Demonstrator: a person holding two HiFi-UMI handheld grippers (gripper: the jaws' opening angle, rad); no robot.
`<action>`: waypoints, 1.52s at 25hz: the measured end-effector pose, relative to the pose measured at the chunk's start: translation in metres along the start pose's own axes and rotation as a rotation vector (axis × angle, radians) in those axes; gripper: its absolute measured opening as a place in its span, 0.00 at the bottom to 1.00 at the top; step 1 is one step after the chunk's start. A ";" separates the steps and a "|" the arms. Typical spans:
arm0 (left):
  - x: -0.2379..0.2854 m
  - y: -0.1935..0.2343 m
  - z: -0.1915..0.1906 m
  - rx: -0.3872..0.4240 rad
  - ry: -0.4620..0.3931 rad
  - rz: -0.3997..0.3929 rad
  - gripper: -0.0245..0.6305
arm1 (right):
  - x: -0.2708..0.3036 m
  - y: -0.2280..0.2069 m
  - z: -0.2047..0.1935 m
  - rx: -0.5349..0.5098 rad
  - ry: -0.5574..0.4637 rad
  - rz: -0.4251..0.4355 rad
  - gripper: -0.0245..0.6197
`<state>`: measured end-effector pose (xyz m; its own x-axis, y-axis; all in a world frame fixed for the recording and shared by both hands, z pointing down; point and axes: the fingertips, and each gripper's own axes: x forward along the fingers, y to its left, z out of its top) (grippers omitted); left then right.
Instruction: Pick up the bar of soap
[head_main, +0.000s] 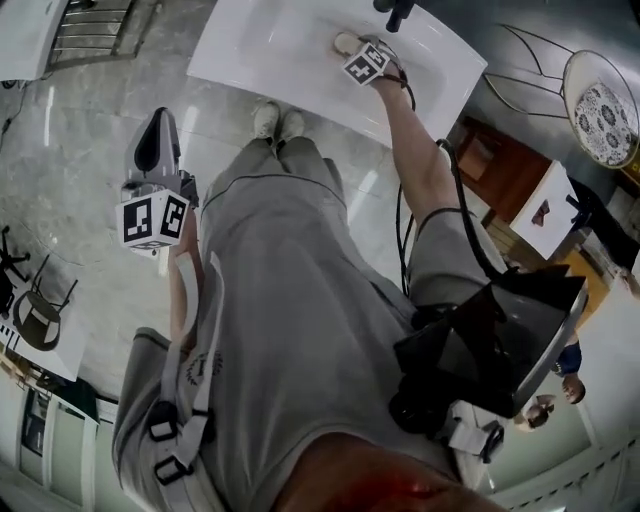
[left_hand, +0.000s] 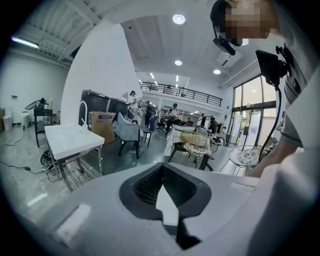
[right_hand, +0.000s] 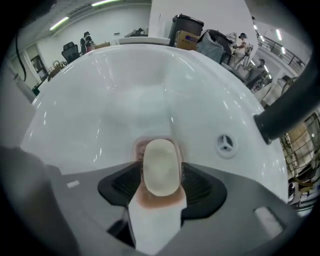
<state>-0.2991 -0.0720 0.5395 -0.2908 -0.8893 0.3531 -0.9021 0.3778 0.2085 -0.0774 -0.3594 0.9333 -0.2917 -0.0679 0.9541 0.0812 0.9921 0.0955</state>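
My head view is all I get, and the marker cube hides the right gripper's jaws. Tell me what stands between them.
Observer: A cream oval bar of soap lies between the jaws of the right gripper. The pads flank it without clearly squeezing.
Operator: Give me what is near it.
Observer: A round metal drain sits apart from it, to its right, in the white ceramic sink basin.
Operator: Now report the left gripper.
Observer: The left gripper has its jaws together, nothing between them.
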 end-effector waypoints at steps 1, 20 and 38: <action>0.000 0.001 -0.001 -0.004 0.002 0.008 0.03 | 0.002 0.002 0.000 -0.005 0.005 0.024 0.45; 0.024 0.012 -0.020 -0.033 0.050 0.015 0.03 | 0.040 -0.004 0.004 -0.204 0.151 0.076 0.45; 0.041 0.006 -0.002 -0.053 -0.002 -0.035 0.03 | -0.042 -0.006 0.023 0.134 -0.076 -0.075 0.44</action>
<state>-0.3161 -0.1059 0.5569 -0.2604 -0.9026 0.3429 -0.8934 0.3599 0.2689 -0.0874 -0.3598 0.8859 -0.3640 -0.1394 0.9209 -0.0702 0.9900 0.1221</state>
